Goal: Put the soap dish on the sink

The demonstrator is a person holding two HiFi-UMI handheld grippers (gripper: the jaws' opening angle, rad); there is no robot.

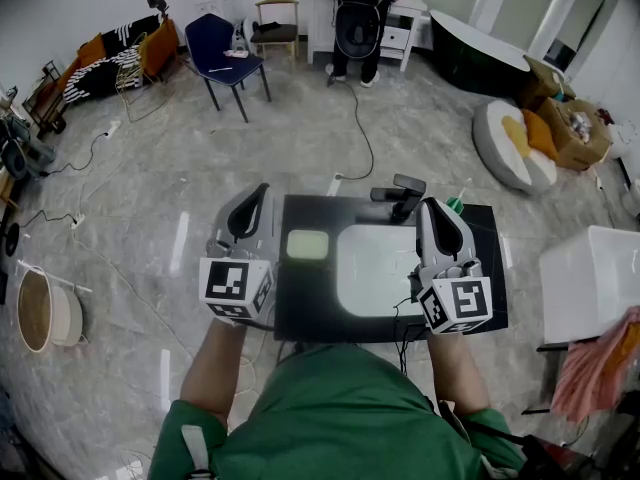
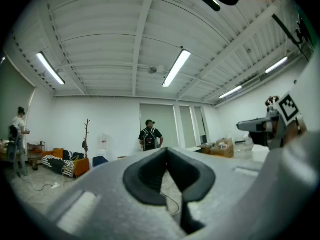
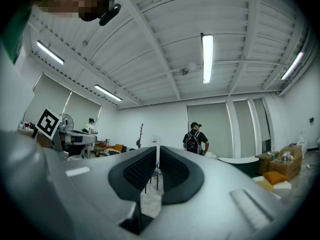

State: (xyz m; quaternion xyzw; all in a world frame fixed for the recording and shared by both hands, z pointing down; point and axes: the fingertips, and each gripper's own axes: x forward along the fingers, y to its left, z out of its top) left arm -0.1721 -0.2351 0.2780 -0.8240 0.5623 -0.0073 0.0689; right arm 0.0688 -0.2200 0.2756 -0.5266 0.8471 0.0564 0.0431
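A pale green soap dish [image 1: 307, 244] lies on the black countertop [image 1: 300, 308], just left of the white sink basin [image 1: 375, 268]. A black faucet [image 1: 400, 193] stands behind the basin. My left gripper [image 1: 262, 190] is held over the counter's left edge, to the left of the dish, shut and empty. My right gripper [image 1: 430, 206] hovers over the basin's right side, also shut with nothing in it. Both gripper views look out level across the room: the left gripper [image 2: 166, 154] and the right gripper [image 3: 158, 154] show their dark pads together, and neither view shows the dish.
A green item [image 1: 455, 204] stands at the counter's back right. A white box [image 1: 590, 278] sits to the right, a basket [image 1: 35, 310] on the floor to the left. Farther off are a blue chair [image 1: 225, 53], a person with a backpack [image 1: 363, 13] and a floor cable [image 1: 362, 133].
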